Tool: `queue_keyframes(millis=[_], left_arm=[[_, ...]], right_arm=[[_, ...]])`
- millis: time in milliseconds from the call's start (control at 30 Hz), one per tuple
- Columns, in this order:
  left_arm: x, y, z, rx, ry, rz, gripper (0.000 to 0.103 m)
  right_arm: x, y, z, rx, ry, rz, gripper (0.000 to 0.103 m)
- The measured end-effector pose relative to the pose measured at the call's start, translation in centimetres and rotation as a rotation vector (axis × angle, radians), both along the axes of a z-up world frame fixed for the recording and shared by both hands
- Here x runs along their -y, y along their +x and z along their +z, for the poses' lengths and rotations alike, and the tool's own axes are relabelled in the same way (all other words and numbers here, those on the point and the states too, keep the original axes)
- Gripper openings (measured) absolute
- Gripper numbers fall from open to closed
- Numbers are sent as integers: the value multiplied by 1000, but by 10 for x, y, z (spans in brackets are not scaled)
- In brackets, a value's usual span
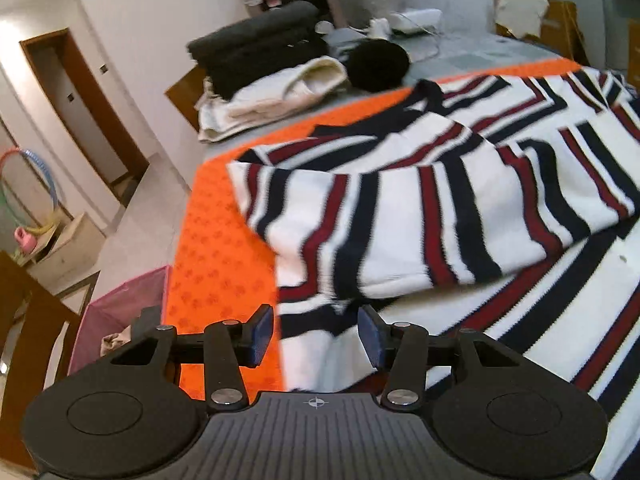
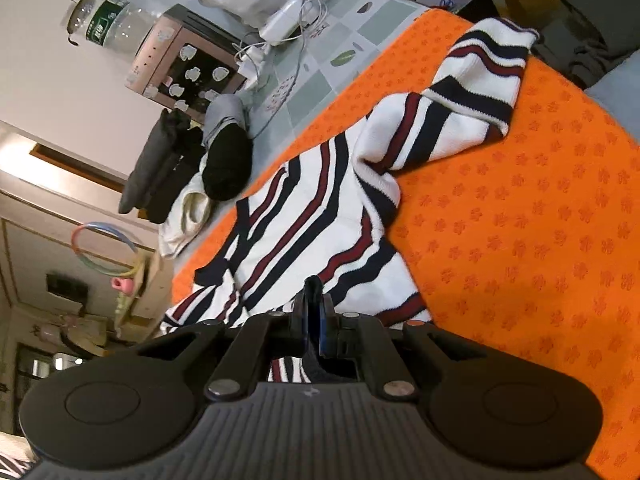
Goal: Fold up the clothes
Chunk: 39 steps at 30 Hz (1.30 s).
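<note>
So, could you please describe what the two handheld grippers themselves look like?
Both look alike. The left gripper and the right gripper have matte black linkage arms joined by silver rivets, blue ribbed finger pads, two round black discs at the sides and a dark grey ridged body with a small crosshair mark. No cables, sleeves or hands show.

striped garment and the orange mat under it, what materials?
Striped garment: looks like a soft, matte knit, likely cotton or acrylic; thick folds, ribbed dark edging. Orange mat: seems foam or rubbery plastic, matte; embossed repeating flower pattern, lies flat. Neither is certain.

Wrist views — close over shared sweater (image 1: 420,220)
</note>
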<state>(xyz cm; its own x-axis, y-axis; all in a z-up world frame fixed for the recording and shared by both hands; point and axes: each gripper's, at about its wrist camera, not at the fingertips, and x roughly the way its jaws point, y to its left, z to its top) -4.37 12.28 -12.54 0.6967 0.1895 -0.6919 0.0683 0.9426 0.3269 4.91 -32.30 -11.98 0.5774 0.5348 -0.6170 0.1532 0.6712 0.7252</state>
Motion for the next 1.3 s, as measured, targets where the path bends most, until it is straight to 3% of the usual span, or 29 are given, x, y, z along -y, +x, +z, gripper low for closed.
queue_keyframes(millis=[100, 167, 267, 367, 500, 700, 867, 967, 1067, 1133, 1300], left_arm=[[7, 11, -11, 4, 60, 13, 39], [8, 19, -17, 3, 113, 45, 20], [-1, 21, -17, 12, 133, 144, 12], [-12, 18, -18, 11, 117, 219, 13], [-19, 11, -11, 39, 67, 273, 13], [-49, 14, -7, 30, -171, 413, 21], [-59, 8, -8, 21, -239, 389, 31], [-68, 4, -5, 5, -309, 385, 38], [-71, -5, 3, 10, -327, 387, 46], [-72, -12, 10, 17, -338, 400, 47], [-62, -23, 31, 57, -360, 452, 50]], right_arm=[[-1, 5, 3, 3, -21, 6, 6], [-1, 7, 8, 9, -32, 13, 6], [2, 6, 19, 33, -28, 10, 6], [5, 2, 19, 23, -41, 13, 6], [2, -1, -7, -59, -51, 18, 6], [-4, -11, -15, -66, 9, 11, 6], [0, -7, -36, -115, -102, 4, 7], [-6, -3, -43, -92, -193, 65, 12], [-8, 2, -38, -67, -306, 113, 13], [-7, 5, -31, -43, -357, 119, 22], [28, 16, -13, 23, -368, -13, 29]])
